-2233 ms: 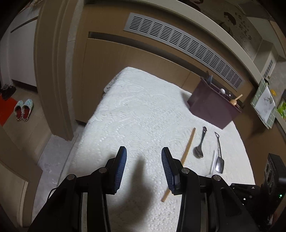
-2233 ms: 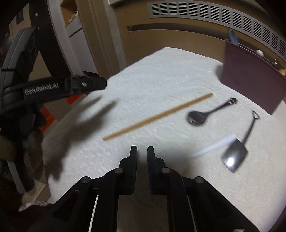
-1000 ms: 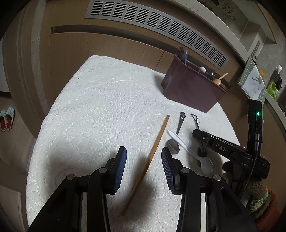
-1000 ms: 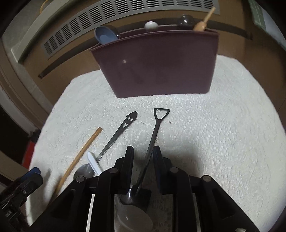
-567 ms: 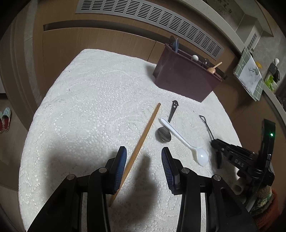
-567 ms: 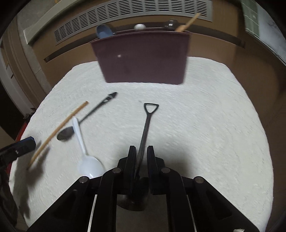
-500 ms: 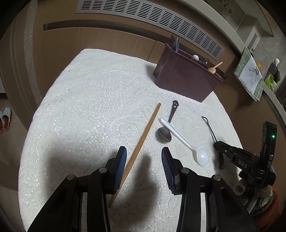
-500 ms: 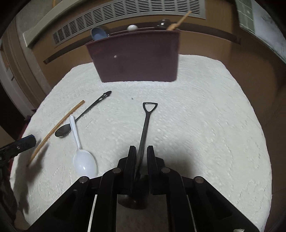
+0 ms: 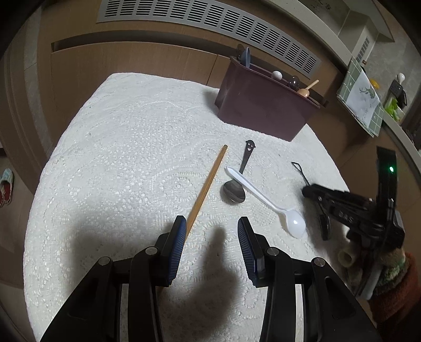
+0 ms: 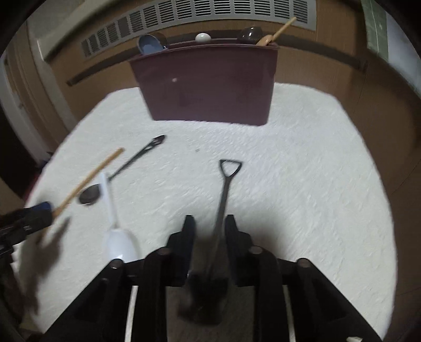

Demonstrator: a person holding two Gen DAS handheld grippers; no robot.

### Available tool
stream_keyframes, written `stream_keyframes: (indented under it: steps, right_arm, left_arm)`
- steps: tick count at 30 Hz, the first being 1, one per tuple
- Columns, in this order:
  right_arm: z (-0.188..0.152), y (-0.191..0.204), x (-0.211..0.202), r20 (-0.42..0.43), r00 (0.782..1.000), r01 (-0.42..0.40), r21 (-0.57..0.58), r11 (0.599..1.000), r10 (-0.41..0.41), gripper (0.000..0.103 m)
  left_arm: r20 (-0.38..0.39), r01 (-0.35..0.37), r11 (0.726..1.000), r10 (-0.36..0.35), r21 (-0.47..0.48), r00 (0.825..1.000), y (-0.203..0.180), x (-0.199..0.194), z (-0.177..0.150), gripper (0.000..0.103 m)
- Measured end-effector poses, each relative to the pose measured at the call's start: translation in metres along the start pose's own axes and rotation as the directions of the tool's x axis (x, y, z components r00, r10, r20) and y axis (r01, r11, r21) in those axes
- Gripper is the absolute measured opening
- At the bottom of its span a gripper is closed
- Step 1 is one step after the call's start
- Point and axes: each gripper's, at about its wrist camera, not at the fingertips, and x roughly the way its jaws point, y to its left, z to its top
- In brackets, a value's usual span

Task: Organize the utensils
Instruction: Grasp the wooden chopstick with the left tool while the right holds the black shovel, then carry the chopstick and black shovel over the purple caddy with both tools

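Note:
A maroon utensil holder (image 9: 265,109) stands at the back of the white lace cloth (image 9: 126,157) and shows ahead in the right wrist view (image 10: 208,84). A wooden chopstick (image 9: 208,184), a dark smiley-handled spoon (image 9: 239,179) and a white plastic spoon (image 9: 268,202) lie mid-table. My left gripper (image 9: 211,235) is open and empty over the chopstick's near end. My right gripper (image 10: 209,229) has its jaws parted around the black shovel-shaped spoon (image 10: 223,194), which lies between them; the view is blurred.
The holder holds several utensils, among them a blue spoon (image 10: 150,44) and a wooden spoon (image 10: 276,31). A wooden wall with a vent grille (image 9: 210,23) stands behind the table. A checked towel (image 9: 363,97) hangs at the right.
My right gripper's jaws have opened from shut around the shovel spoon's shaft. My left gripper has moved forward and lower toward the chopstick.

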Motion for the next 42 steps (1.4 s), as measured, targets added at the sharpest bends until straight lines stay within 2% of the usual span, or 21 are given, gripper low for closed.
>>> stream_keyframes:
  steps: [1,4,5,10,12,13,14,15,19,22,28,29,30,33,35,37,42]
  right_arm:
    - [0.005,0.002,0.004,0.007,1.0,0.013,-0.014,1.0,-0.013,0.019]
    - [0.014,0.007,0.011,0.011,0.999,0.038,-0.051,0.998,-0.037,0.006]
    - [0.016,0.009,0.011,0.014,0.999,0.044,-0.059,0.997,-0.043,0.005]
    - [0.014,0.003,-0.01,0.076,0.997,0.007,0.0,1.0,-0.007,0.005]
    - [0.011,-0.002,-0.019,0.093,0.996,-0.006,0.017,1.0,0.005,0.005]
    - [0.01,-0.003,-0.023,0.098,0.995,-0.01,0.023,1.0,0.007,0.005]
    - [0.009,-0.003,-0.026,0.103,0.995,-0.009,0.028,1.0,0.006,0.005]
    - [0.008,-0.004,-0.027,0.106,0.994,-0.008,0.033,0.999,0.004,0.005]
    - [0.006,-0.008,-0.032,0.112,0.994,-0.003,0.061,0.998,-0.004,0.005]
    - [0.005,-0.01,-0.038,0.124,0.992,-0.006,0.069,0.998,-0.002,0.005]
    - [0.005,-0.006,-0.04,0.138,0.99,-0.011,0.072,0.997,0.001,0.005]
    - [0.003,-0.006,-0.043,0.143,0.99,-0.015,0.075,0.997,0.005,0.005]
    - [0.003,-0.006,-0.044,0.149,0.989,-0.022,0.077,0.997,0.01,0.005]
    - [0.001,-0.008,-0.054,0.175,0.983,-0.062,0.083,0.995,0.047,0.005]
    - [0.0,-0.013,-0.063,0.201,0.977,-0.096,0.096,0.991,0.076,0.005]
    - [-0.001,-0.019,-0.07,0.218,0.972,-0.117,0.103,0.988,0.093,0.005]
    - [0.0,-0.024,-0.081,0.235,0.965,-0.145,0.11,0.983,0.116,0.005]
  left_arm:
    - [0.001,-0.004,1.0,0.004,0.009,1.0,-0.001,0.0,0.001,0.042]
    - [-0.011,-0.014,0.999,0.015,0.034,1.0,-0.003,0.005,0.007,0.042]
    - [-0.017,-0.017,0.999,0.018,0.048,1.0,-0.004,0.007,0.009,0.042]
    - [-0.084,-0.004,0.987,0.018,0.162,0.996,-0.013,0.026,0.029,0.042]
    - [-0.106,-0.016,0.977,0.039,0.212,0.994,-0.015,0.035,0.039,0.041]
    - [-0.11,-0.022,0.973,0.049,0.23,0.993,-0.016,0.039,0.044,0.04]
    - [-0.116,-0.028,0.969,0.058,0.245,0.992,-0.016,0.042,0.048,0.034]
    - [-0.126,-0.027,0.967,0.061,0.255,0.99,-0.016,0.046,0.053,0.028]
    - [-0.193,-0.019,0.954,0.08,0.299,0.978,-0.018,0.066,0.063,0.022]
    - [-0.207,-0.038,0.94,0.113,0.338,0.972,-0.024,0.074,0.068,0.021]
    - [-0.244,-0.059,0.939,0.148,0.338,0.958,-0.032,0.09,0.086,0.018]
    - [-0.238,-0.066,0.938,0.154,0.339,0.959,-0.034,0.091,0.087,0.01]
    - [-0.232,-0.074,0.942,0.156,0.328,0.96,-0.034,0.092,0.088,0.006]
    - [-0.196,-0.058,0.962,0.113,0.265,0.974,-0.033,0.078,0.09,0.006]
    - [-0.129,-0.033,0.978,0.06,0.206,0.99,-0.031,0.055,0.091,0.006]
    - [-0.056,0.0,0.99,0.008,0.144,0.998,-0.029,0.029,0.087,0.006]
    - [0.087,0.084,0.994,-0.09,0.071,0.992,-0.033,-0.027,0.08,0.006]
